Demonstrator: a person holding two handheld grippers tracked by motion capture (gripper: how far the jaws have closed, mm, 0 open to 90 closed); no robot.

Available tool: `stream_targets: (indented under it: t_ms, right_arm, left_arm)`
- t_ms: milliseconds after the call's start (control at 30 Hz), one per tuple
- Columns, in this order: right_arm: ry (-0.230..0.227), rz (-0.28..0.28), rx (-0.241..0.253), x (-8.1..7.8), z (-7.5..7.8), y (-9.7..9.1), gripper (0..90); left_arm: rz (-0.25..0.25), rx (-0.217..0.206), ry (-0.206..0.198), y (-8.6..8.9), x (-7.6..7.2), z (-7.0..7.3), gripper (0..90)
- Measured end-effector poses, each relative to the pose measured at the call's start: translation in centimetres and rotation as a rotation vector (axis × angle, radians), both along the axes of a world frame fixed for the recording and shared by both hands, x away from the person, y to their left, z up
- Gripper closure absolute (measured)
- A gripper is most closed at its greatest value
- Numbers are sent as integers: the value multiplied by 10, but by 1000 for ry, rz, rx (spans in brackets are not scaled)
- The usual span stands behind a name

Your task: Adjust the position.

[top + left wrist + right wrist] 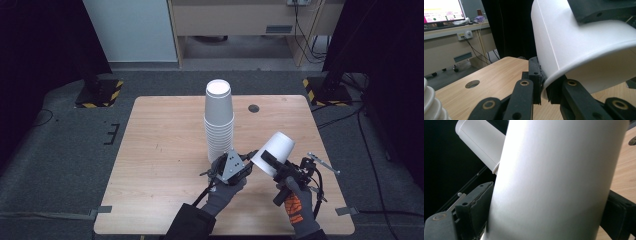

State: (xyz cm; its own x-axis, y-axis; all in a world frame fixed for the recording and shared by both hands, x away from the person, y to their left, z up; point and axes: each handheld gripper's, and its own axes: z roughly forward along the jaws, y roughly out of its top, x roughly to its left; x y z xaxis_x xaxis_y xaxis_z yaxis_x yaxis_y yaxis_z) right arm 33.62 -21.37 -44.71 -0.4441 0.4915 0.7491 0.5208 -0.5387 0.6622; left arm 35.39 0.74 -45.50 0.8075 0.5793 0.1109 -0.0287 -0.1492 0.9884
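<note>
1. Gloved hands come in at the near edge of the bench (165,150), each carrying a tool.
2. Right tool (270,161) has its jaws pressed on the sides of a white paper cup (274,153), held tilted off the bench, just right of the cup stack (219,120).
3. Left tool (248,159) sits at the foot of the stack; its jaws pinch the cup's rim (549,82), nearly closed.
4. Beyond the stack, a round hole (254,108) shows in the bench.
</note>
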Motion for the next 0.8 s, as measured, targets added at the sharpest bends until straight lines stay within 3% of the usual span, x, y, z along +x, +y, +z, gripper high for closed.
stream_targets:
  t_ms: [800]
  right_arm:
    - [-30,6,-25,6,3,-3,44]
  left_arm:
    - [-19,21,28,15,-8,6,848]
